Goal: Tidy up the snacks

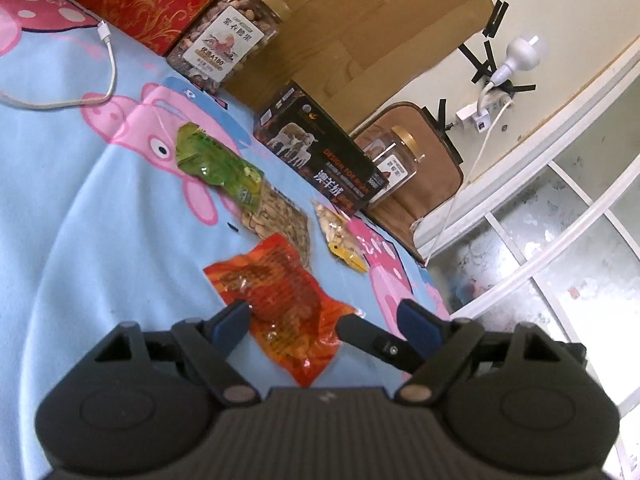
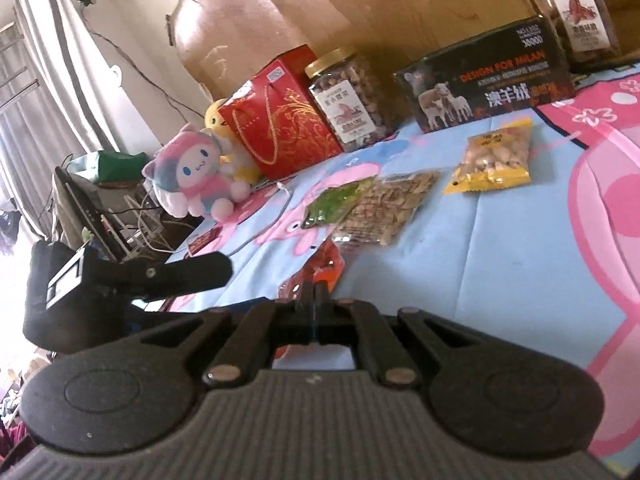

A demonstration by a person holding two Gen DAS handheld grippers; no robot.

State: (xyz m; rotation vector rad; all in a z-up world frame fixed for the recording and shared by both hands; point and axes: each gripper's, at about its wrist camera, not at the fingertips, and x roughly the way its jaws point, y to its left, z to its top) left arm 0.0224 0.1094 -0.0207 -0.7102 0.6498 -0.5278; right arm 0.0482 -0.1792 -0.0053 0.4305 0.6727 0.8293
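Observation:
An orange-red snack packet (image 1: 276,304) lies on the blue cartoon bedsheet (image 1: 80,240). My left gripper (image 1: 324,322) is open, its blue pads standing on either side of the packet without pressing on it. My right gripper (image 2: 314,292) is shut, pinching the near edge of the same packet (image 2: 324,272); its black fingers (image 1: 372,340) reach in at the packet's right corner. Beyond lie a green packet (image 1: 216,160), a clear packet of seeds (image 1: 280,220) and a yellow packet of nuts (image 1: 336,236).
Along the wooden headboard stand a red gift bag (image 2: 276,120), a gold-lidded nut jar (image 2: 348,100), a black box (image 2: 484,84) and a second jar (image 2: 576,12). A plush toy (image 2: 200,172) sits by the bag. A white cable (image 1: 108,64) crosses the sheet.

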